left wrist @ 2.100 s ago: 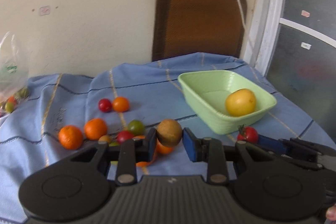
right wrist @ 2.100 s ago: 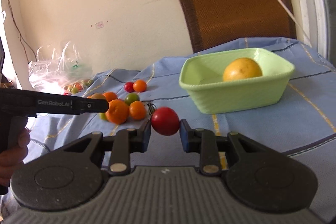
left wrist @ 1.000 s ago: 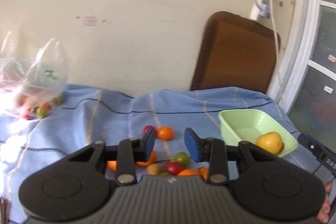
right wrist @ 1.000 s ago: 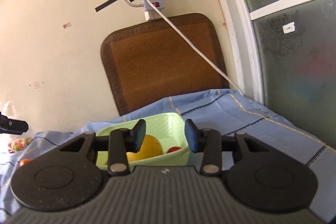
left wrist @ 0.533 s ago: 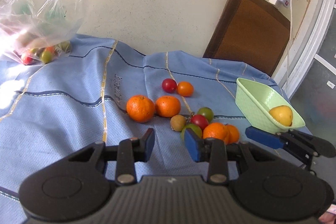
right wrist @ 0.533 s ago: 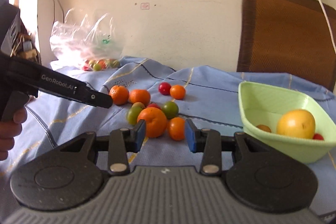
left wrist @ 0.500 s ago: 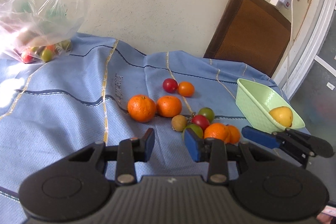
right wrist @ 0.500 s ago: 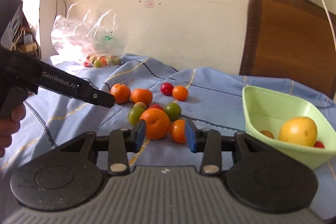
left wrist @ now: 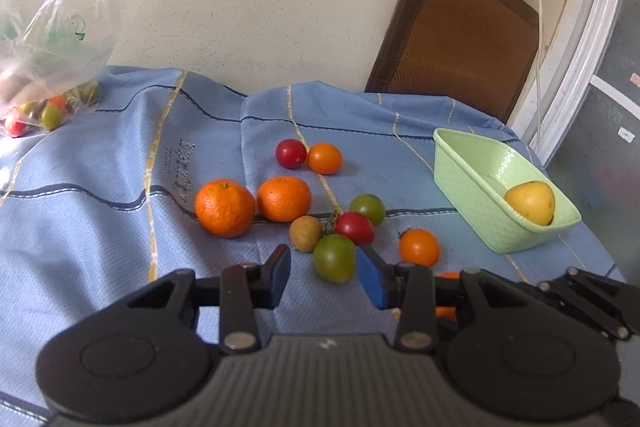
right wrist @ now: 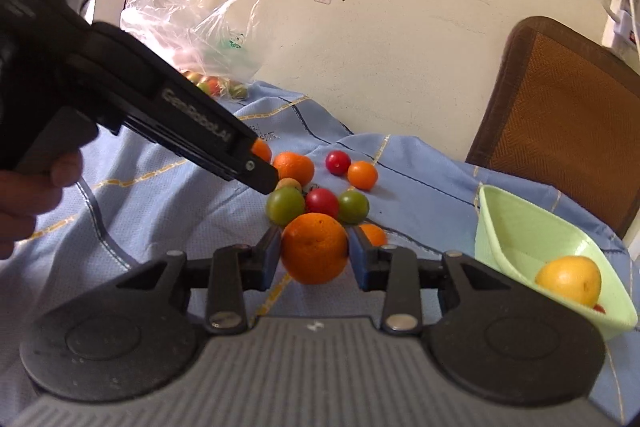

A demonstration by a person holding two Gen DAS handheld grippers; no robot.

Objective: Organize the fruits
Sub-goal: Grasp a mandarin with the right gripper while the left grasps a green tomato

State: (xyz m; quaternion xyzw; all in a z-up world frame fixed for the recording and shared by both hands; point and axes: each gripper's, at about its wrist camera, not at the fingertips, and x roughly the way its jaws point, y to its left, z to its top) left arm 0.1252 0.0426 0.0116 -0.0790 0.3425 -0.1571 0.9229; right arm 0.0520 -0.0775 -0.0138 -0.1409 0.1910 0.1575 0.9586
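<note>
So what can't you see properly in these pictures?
- Bowl, right wrist view: beside the yellow fruit only a red sliver shows past the rim.
- Bag, left wrist view: cut off by the left edge; crinkled plastic blurs the fruit inside.
- Orange fruit, left wrist view: mostly hidden behind the left gripper.
- Right gripper, right wrist view: jaws closing around an orange; contact unclear.

Both grippers: black plastic, ribbed grey top plate, round side bosses, silver pivot screws, blue pads on fingers [left wrist: 370,277]. Left gripper [right wrist: 262,183] has white "GenRobot.AI" lettering on its side.
</note>
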